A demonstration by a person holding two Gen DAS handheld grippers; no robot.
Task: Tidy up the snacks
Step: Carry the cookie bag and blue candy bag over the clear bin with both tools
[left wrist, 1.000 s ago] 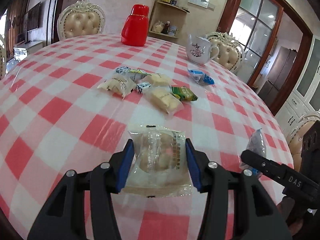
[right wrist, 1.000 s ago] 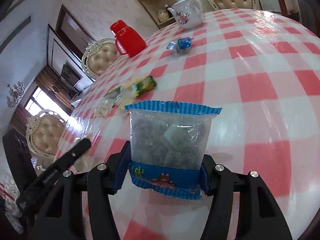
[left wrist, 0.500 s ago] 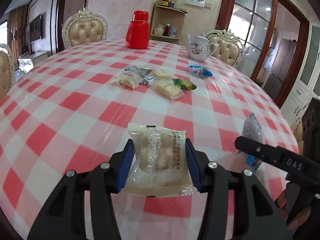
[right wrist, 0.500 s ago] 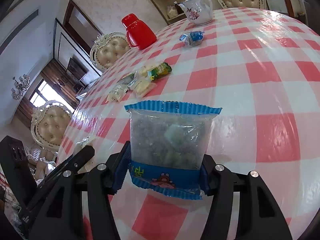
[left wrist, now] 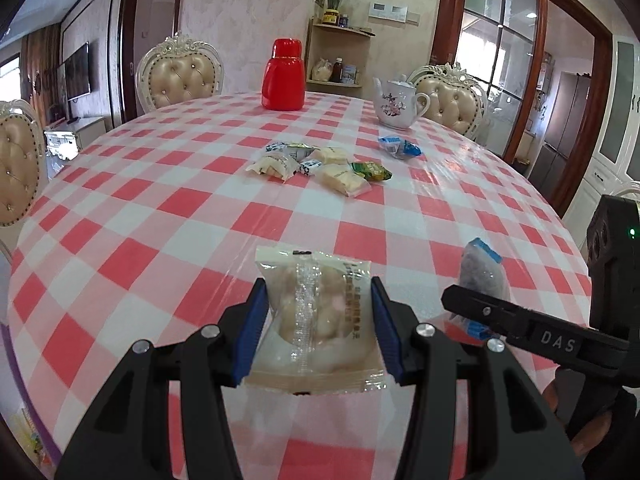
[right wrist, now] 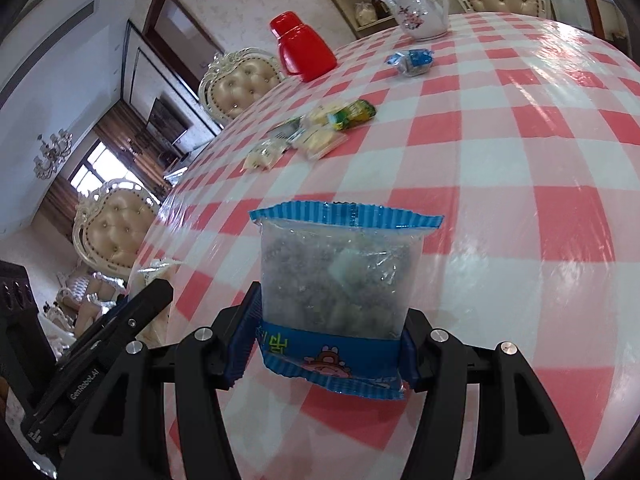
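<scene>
My left gripper point(left wrist: 318, 314) is shut on a clear-wrapped pale pastry packet point(left wrist: 316, 312) and holds it above the near edge of the table. My right gripper point(right wrist: 330, 322) is shut on a blue-trimmed packet of dark snack point(right wrist: 336, 280), also held above the table; this packet also shows in the left wrist view point(left wrist: 482, 276). A pile of several small snack packets point(left wrist: 320, 164) lies mid-table; it also shows in the right wrist view point(right wrist: 316, 132). A blue packet point(left wrist: 398, 147) lies apart to its right; it also shows in the right wrist view point(right wrist: 412, 60).
The round table has a red-and-white checked cloth point(left wrist: 168, 200). A red flask point(left wrist: 283, 76) and a white teapot point(left wrist: 396, 106) stand at the far side. Padded chairs point(left wrist: 180, 76) ring the table.
Both grippers have drawn back and up from the table with their packets still held. The snack pile now looks farther away.
</scene>
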